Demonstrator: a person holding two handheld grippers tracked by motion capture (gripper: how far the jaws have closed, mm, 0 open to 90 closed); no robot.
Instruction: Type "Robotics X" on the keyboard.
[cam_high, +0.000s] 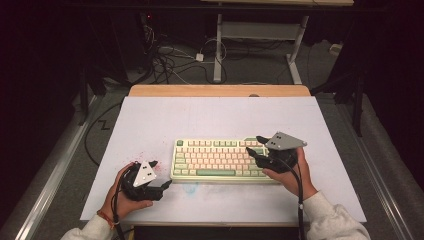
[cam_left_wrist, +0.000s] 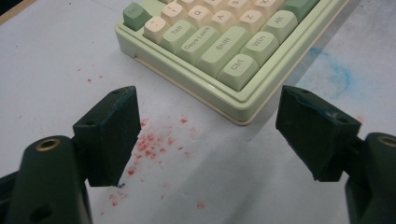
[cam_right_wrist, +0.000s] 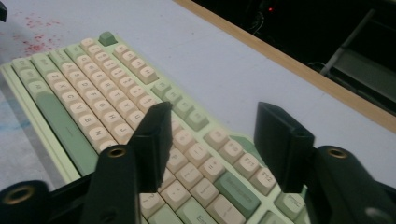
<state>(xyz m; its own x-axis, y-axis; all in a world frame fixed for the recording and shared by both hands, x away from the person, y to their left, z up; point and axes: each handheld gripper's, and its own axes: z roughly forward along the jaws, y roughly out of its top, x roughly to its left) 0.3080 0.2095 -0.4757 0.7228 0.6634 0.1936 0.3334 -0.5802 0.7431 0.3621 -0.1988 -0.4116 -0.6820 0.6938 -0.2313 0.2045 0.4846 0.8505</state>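
Right gripper (cam_high: 256, 145) is hovering spread over the keyboard (cam_high: 215, 159), left gripper (cam_high: 162, 175) spread beside it; lowering slowly onto one key is looking safest.

Red specks (cam_left_wrist: 152, 144) and a blue smear (cam_left_wrist: 337, 70) on the white table sheet (cam_high: 150, 120); floor cables (cam_high: 167, 57) beyond.

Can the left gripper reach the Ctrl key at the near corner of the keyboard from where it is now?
Probably yes. The left gripper is open and points at the keyboard corner; between it and the Ctrl key lies bare table with red specks.
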